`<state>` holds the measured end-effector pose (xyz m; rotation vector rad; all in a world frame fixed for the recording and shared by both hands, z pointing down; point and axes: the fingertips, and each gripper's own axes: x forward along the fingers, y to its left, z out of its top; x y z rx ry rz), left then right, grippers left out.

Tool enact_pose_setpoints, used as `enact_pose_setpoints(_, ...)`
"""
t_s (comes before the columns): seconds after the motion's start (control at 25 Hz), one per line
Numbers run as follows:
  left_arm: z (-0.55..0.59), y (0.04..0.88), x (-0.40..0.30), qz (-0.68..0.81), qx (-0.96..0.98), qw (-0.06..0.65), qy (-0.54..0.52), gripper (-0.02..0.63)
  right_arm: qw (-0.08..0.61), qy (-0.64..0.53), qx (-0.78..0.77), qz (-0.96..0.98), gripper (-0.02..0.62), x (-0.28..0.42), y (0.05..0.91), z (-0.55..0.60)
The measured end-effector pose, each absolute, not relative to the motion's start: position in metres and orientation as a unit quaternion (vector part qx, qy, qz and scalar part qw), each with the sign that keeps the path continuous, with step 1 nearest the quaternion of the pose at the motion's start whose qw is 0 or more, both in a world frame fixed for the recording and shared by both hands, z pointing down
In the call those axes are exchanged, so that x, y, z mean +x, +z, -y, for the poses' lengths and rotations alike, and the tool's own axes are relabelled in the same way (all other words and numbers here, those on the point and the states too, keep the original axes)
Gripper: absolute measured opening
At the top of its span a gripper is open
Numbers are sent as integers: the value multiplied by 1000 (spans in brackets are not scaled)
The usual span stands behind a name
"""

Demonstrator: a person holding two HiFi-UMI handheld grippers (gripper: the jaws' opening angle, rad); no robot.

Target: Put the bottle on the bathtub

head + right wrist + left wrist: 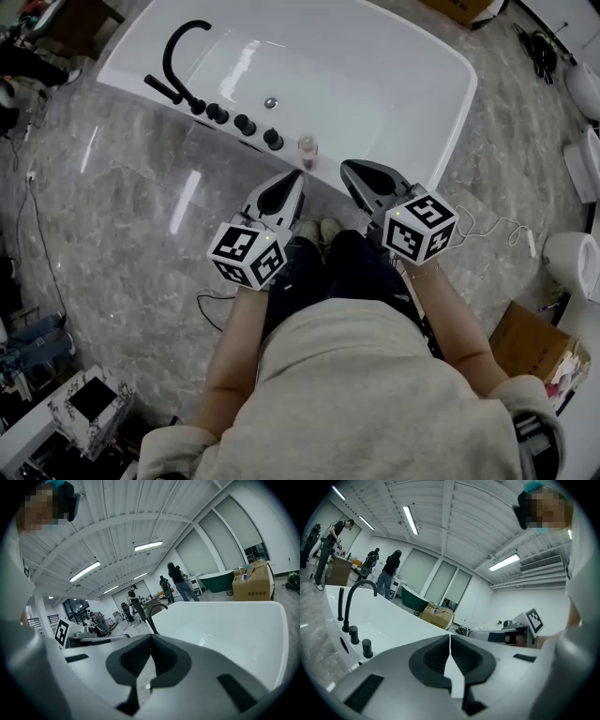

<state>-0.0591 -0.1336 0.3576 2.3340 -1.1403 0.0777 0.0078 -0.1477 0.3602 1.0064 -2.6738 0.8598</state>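
A small clear bottle [307,148] stands upright on the near rim of the white bathtub [466,94], just right of the black knobs [246,125] and the curved black faucet [178,52]. Both grippers hang over the floor just short of that rim, apart from the bottle. My left gripper [296,178] is below and left of the bottle, and its jaws are shut with nothing between them [450,637]. My right gripper [349,169] is below and right of it, also shut and empty [151,635]. The bottle shows in neither gripper view.
Marble floor surrounds the tub, and the person's shoes [319,230] stand close to its rim. At the right are a toilet [574,262], a loose cable [497,227] and a cardboard box [539,347]. People [389,573] stand far behind the tub.
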Motion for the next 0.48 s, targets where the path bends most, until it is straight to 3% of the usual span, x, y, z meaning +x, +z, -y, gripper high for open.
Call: enact_pose_setpoints(0.48,124,341,-55,419,866,263,72,11,64,284,354,889,-2,-8,337,145)
